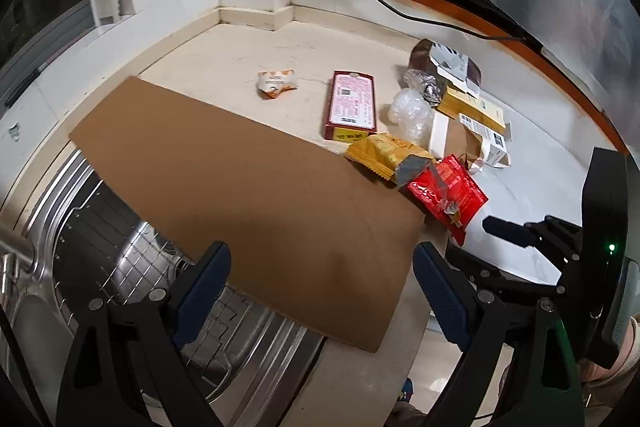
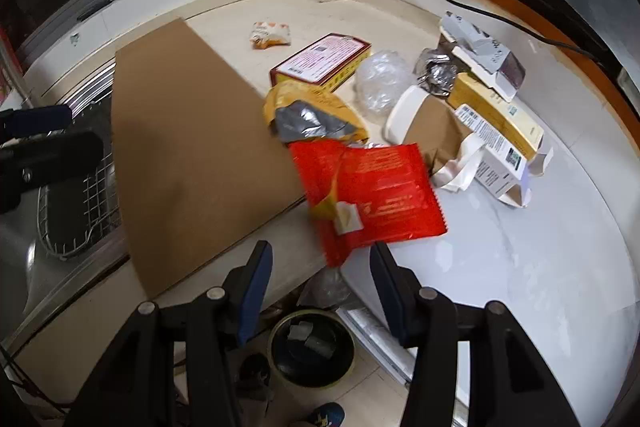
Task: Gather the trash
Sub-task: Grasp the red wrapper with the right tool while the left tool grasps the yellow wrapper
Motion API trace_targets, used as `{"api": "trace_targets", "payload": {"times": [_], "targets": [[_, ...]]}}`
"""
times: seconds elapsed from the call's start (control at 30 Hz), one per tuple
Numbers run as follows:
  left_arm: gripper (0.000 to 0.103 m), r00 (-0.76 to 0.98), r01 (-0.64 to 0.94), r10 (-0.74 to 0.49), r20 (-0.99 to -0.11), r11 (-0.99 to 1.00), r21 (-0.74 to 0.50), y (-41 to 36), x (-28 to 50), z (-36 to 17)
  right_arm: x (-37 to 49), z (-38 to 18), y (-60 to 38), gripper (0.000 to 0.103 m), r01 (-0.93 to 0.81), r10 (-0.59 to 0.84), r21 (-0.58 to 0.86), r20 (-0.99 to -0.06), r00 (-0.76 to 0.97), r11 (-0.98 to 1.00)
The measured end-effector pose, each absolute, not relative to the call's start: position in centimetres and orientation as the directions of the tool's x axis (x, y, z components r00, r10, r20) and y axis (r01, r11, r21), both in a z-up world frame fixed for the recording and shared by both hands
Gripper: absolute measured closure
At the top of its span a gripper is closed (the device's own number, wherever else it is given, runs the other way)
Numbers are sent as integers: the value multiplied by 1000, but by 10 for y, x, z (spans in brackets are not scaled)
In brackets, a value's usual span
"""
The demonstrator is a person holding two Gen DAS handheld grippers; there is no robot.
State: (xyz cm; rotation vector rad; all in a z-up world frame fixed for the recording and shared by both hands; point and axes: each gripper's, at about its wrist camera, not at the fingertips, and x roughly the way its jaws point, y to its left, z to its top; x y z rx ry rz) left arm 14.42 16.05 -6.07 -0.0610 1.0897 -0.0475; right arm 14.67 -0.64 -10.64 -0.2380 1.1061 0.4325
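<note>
A red snack wrapper (image 2: 372,191) lies at the counter's front edge, partly overhanging it; it also shows in the left wrist view (image 1: 448,195). A yellow wrapper (image 2: 316,115) lies behind it. A red box (image 2: 320,61), a small orange packet (image 2: 270,34), crumpled clear plastic (image 2: 380,79) and torn cartons (image 2: 496,123) lie further back. My right gripper (image 2: 320,259) is open, its jaws just in front of the red wrapper's near corner. My left gripper (image 1: 320,267) is open and empty above a brown cardboard sheet (image 1: 256,183).
The cardboard sheet (image 2: 192,155) covers part of a steel sink with a wire rack (image 2: 80,211). A black waste bin (image 2: 312,347) stands on the floor below the counter edge. A black cable (image 2: 480,7) runs along the back wall.
</note>
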Motion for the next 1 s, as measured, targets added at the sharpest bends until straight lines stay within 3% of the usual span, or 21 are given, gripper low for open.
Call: {"api": "trace_targets", "payload": {"times": [0.37, 0.4, 0.47, 0.67, 1.0], "targets": [[12, 438, 74, -135, -889, 991, -114, 138, 177, -71, 166, -126, 5, 52, -474, 140, -120, -868, 477, 872], [12, 436, 76, -143, -888, 990, -122, 138, 181, -72, 166, -130, 7, 54, -481, 129, -143, -863, 489, 865], [12, 437, 81, -152, -887, 988, -130, 137, 189, -73, 168, -136, 7, 83, -490, 115, -160, -867, 485, 857], [12, 435, 107, -163, -886, 986, -128, 130, 214, -79, 170, -131, -10, 90, -473, 157, -103, -864, 478, 875], [12, 369, 185, -131, -920, 981, -65, 108, 266, -118, 166, -119, -51, 92, -382, 214, 33, -871, 442, 923]]}}
